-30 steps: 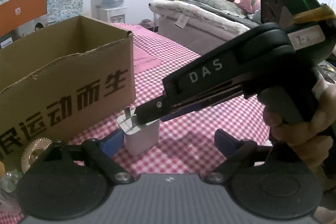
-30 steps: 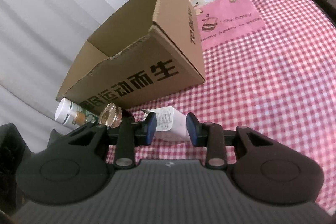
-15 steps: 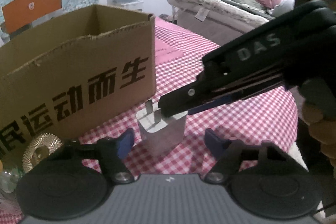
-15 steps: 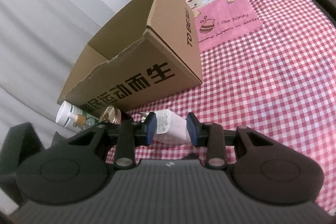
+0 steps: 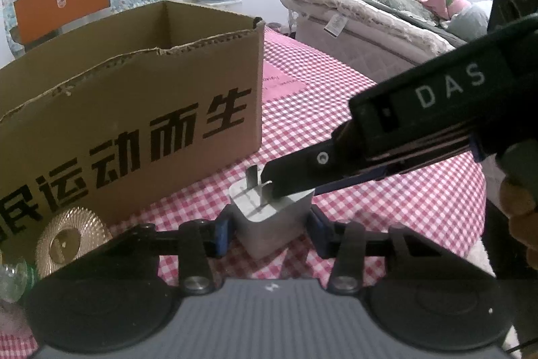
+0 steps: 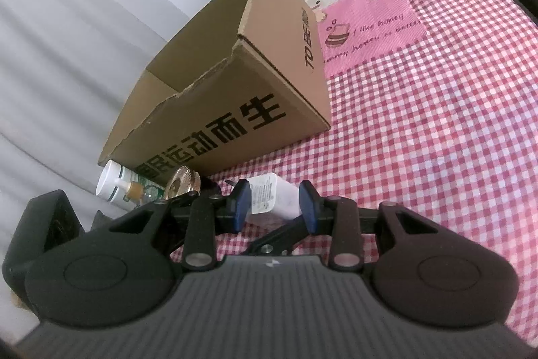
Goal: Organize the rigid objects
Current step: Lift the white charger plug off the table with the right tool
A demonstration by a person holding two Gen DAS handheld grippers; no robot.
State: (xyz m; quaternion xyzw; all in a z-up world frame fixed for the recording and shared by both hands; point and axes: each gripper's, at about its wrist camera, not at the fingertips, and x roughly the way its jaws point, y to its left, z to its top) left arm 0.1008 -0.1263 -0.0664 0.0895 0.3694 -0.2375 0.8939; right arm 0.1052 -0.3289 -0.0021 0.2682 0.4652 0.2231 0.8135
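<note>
Charger [image 5: 272,217]: white plug adapter, lower centre, prongs up, near the cardboard box [image 5: 134,123].
Right gripper [image 6: 274,204]: clamped on it, likely offering a handover.
Left gripper [image 5: 267,232]: pads flank it, contact unclear.

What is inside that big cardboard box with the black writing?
Only bare inner walls show inside the cardboard box. Its front wall hides the bottom in both views, so I cannot tell whether anything is inside.
</note>
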